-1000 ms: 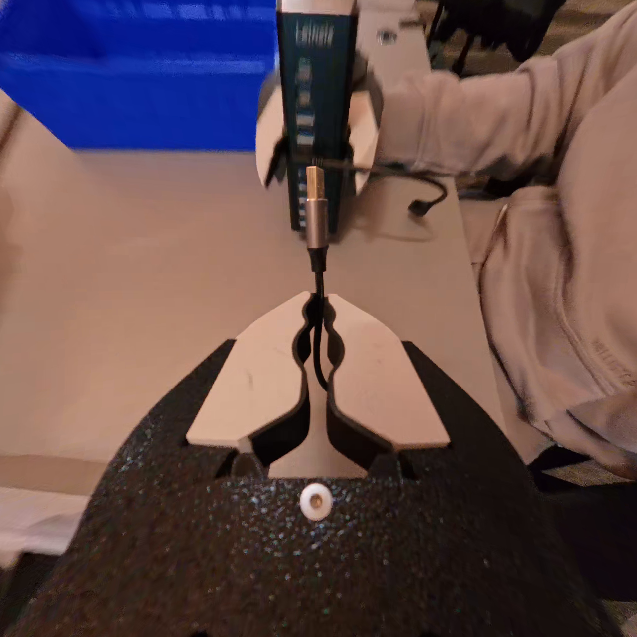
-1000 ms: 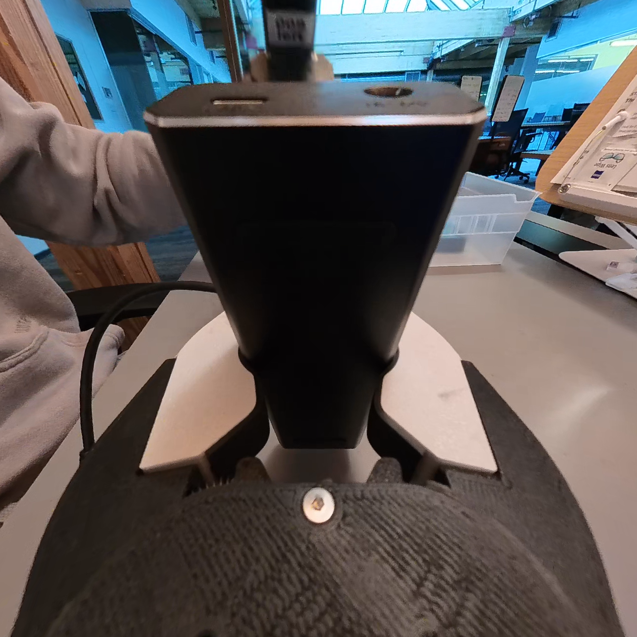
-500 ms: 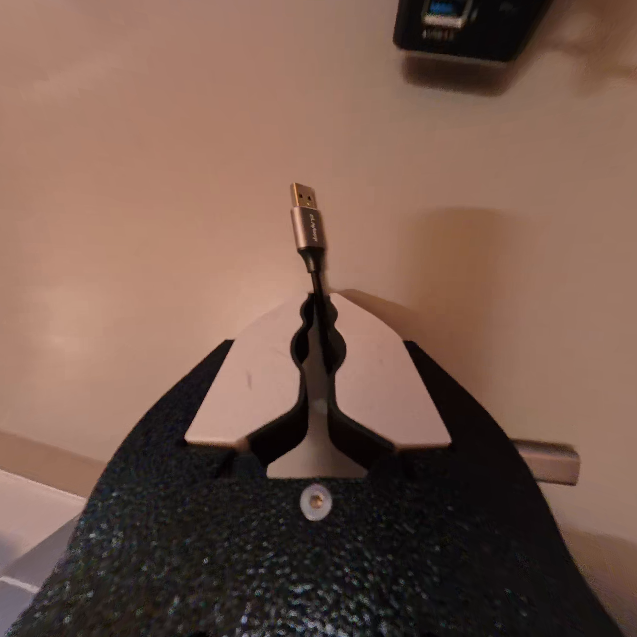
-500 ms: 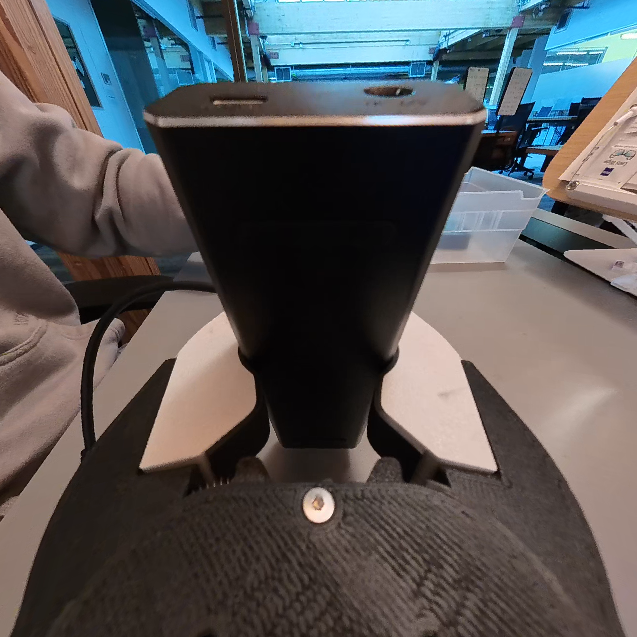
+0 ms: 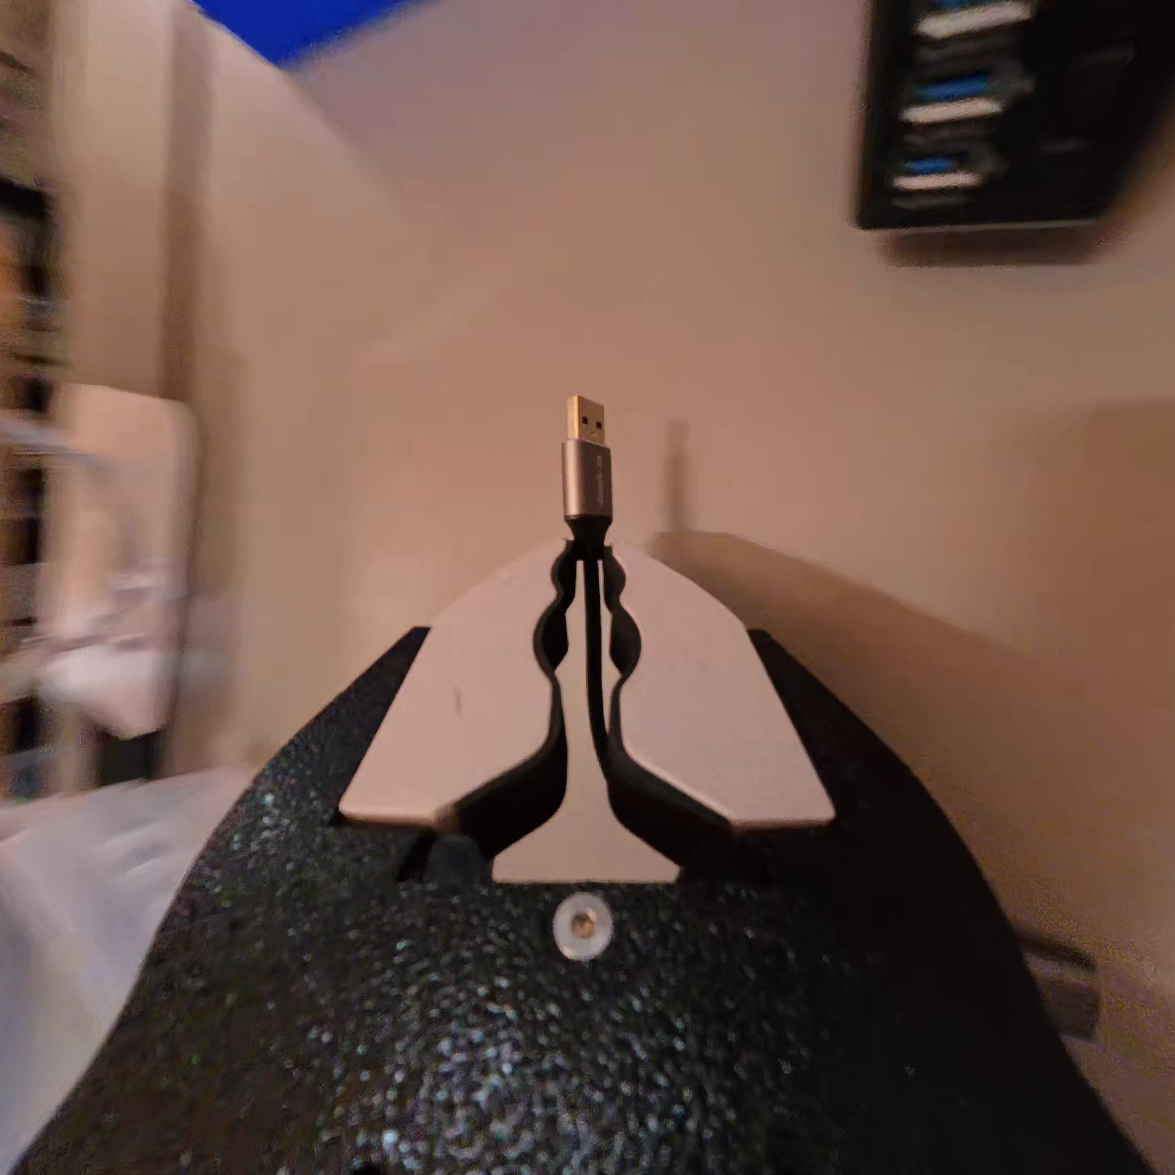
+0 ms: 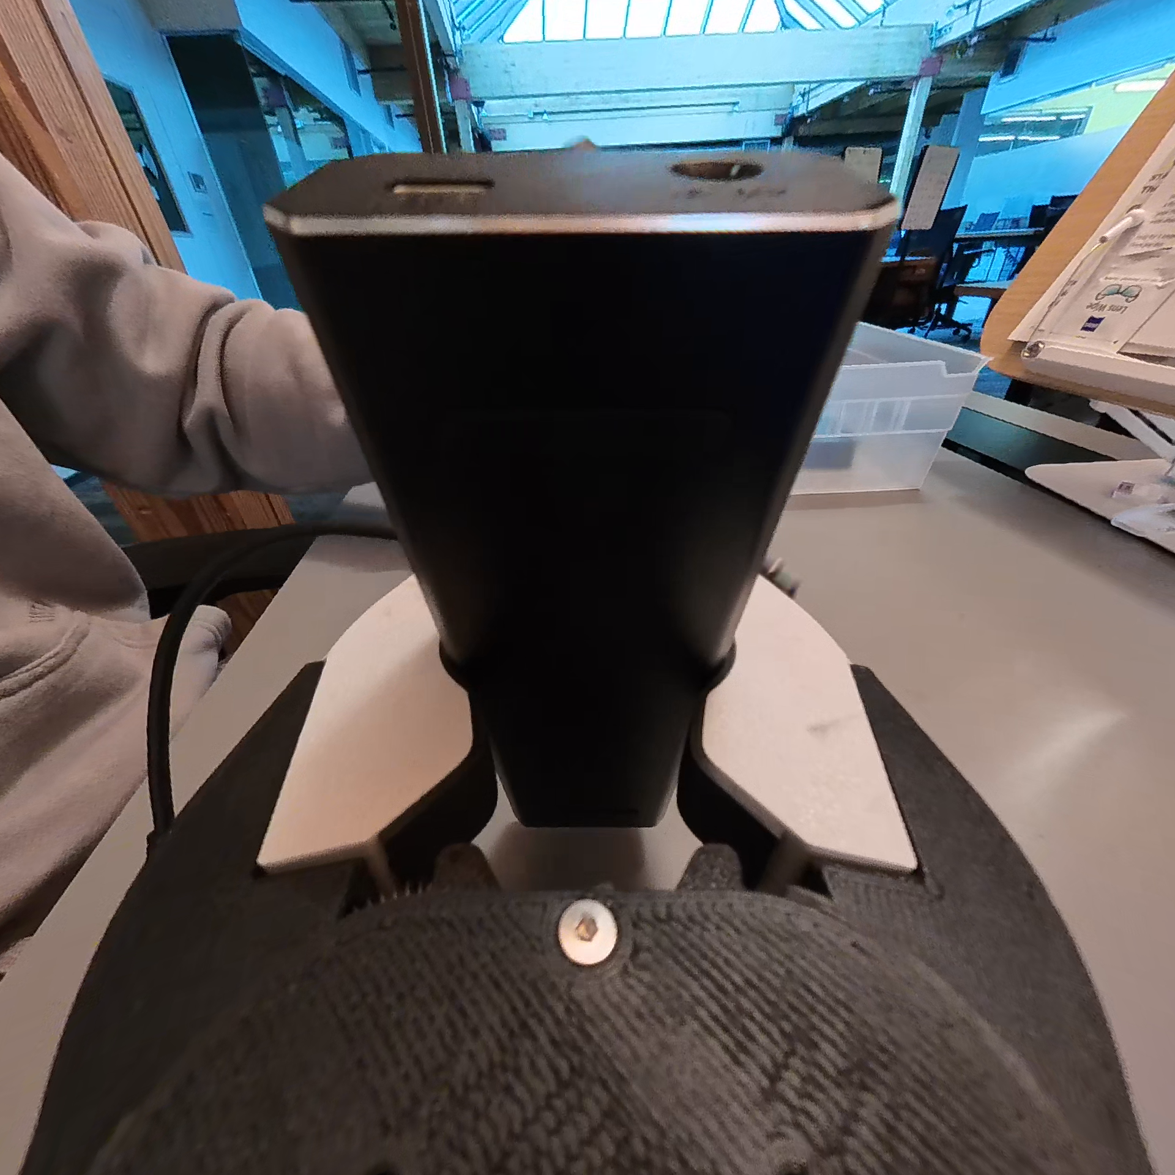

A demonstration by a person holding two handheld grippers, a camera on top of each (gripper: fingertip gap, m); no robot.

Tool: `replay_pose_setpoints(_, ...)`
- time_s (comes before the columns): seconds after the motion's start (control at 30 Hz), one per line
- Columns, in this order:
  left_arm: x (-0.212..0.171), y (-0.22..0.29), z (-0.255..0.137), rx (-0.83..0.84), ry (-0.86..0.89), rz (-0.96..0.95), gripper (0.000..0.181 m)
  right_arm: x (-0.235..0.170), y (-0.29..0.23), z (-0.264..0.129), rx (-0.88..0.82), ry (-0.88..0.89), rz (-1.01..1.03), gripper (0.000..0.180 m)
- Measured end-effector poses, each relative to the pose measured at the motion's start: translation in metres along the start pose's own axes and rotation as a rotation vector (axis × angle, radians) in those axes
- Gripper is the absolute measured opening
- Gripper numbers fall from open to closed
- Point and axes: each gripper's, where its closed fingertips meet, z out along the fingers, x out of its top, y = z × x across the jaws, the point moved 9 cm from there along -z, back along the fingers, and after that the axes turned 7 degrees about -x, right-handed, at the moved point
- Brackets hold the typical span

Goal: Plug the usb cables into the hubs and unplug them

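USB cable (image 5: pixel 586 470): pinched in left gripper (image 5: pixel 588 550), plug free, above table (image 5: pixel 445 267)
Hub (image 6: pixel 572 445): clamped upright by right gripper (image 6: pixel 588 661)
Clear bin (image 6: pixel 890 419): contents unclear
Room: open office

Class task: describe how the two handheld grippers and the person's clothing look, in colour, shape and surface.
The left gripper has a black speckled body, pale flat fingers with wavy black inner pads and a white-ringed screw. The right gripper has a black ribbed-textured body and pale fingers. The sleeve is grey fleece.

Open-plan office: desks (image 6: pixel 973 289), chairs (image 6: pixel 947 254), skylit atrium (image 6: pixel 667 19)
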Motion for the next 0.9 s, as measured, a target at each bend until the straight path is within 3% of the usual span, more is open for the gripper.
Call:
replay_pose_setpoints(0.13, 0.018, -0.023, -0.048, 0.653, 0.048, 0.222, 0.007, 0.000, 0.000, 0.000, 0.005, 0.002, 0.000, 0.072)
replay_pose_setpoints(0.23, 0.030, -0.018, -0.071, 0.864, 0.094, 0.382, 0.008, 0.000, 0.000, 0.000, 0.009, -0.003, 0.000, 0.072)
replay_pose_setpoints(0.47, 0.023, 0.042, -0.036, 0.702, 0.081, 0.690, 0.007, 0.000, -0.001, -0.001, 0.020, 0.005, -0.008, 0.072)
replay_pose_setpoints(0.77, -0.009, 0.087, 0.001, 0.337, -0.046, 0.607, 0.009, 0.000, -0.003, 0.000, 0.050, 0.003, -0.012, 0.072)
replay_pose_setpoints(0.9, -0.009, 0.087, 0.007, 0.226, -0.019, 0.526, 0.011, 0.000, -0.001, -0.001, 0.044, 0.010, 0.004, 0.072)
